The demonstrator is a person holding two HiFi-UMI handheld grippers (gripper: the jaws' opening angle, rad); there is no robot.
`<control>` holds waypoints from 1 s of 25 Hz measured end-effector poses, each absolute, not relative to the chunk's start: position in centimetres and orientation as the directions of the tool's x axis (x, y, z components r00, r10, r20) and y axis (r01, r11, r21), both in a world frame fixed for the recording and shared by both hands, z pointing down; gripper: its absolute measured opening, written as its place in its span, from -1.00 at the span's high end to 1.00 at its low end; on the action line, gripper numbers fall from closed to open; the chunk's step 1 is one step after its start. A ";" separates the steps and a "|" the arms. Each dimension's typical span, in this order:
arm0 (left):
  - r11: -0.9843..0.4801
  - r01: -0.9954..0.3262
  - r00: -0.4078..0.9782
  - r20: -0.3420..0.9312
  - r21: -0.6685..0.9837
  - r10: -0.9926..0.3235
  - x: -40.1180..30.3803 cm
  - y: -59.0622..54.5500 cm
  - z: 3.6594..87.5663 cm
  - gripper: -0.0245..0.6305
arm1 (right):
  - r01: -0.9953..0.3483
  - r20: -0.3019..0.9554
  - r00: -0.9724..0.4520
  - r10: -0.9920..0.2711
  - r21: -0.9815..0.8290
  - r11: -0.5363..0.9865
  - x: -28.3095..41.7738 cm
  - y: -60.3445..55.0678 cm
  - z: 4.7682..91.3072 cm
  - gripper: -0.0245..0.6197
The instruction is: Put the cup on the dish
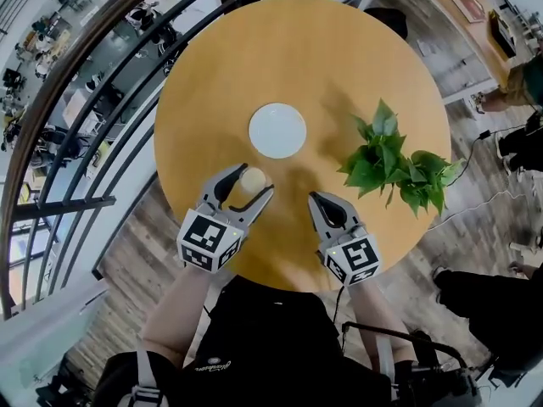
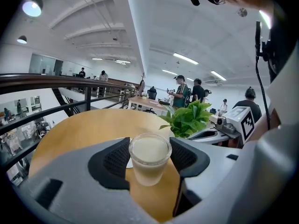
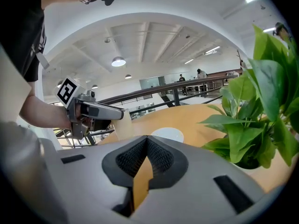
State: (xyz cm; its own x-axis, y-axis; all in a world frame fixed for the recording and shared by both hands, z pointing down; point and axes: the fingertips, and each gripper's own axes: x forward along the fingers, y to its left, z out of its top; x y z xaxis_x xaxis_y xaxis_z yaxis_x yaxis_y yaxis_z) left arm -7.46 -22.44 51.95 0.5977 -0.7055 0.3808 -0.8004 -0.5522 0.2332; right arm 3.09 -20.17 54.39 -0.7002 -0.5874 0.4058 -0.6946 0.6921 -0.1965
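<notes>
A small frosted cup of creamy liquid sits between the pads of my left gripper, which is shut on it. In the left gripper view both black pads press the cup at its sides, just above the wooden table. The white round dish lies on the table just beyond the cup, toward the middle. My right gripper hovers to the right of the left one with its jaws shut and nothing between them. The right gripper view shows the dish ahead and the left gripper at the left.
A green potted plant stands on the round wooden table to the right of the dish, close to my right gripper. A dark railing runs along the table's left. People stand at tables in the distance.
</notes>
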 end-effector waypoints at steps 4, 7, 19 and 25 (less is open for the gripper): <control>-0.555 -0.802 0.595 0.382 0.222 -0.707 -7.3 -24.9 52.6 0.10 | -0.696 0.400 -0.700 -0.591 -0.196 0.691 2.8 -21.2 54.5 0.93; -0.554 -0.809 0.584 0.380 0.196 -0.718 -7.1 -27.4 53.1 0.10 | -0.701 0.396 -0.697 -0.597 -0.200 0.685 2.9 -21.8 54.6 0.93; -0.552 -0.819 0.559 0.440 0.159 -0.703 -5.6 -36.2 58.3 0.10 | -0.728 0.430 -0.673 -0.602 -0.246 0.639 4.3 -22.1 56.6 0.93; -0.548 -0.823 0.548 0.467 0.151 -0.694 -4.7 -38.2 60.0 0.10 | -0.743 0.440 -0.660 -0.609 -0.258 0.618 5.0 -22.3 57.4 0.93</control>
State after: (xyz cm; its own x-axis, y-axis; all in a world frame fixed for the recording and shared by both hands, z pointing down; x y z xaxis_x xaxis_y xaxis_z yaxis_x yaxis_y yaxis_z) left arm -4.75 -38.21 60.01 0.5482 -0.6936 0.4673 -0.8226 -0.5482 0.1513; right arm 5.04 -22.29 57.37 -0.6596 -0.6091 0.4403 -0.7427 0.6181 -0.2576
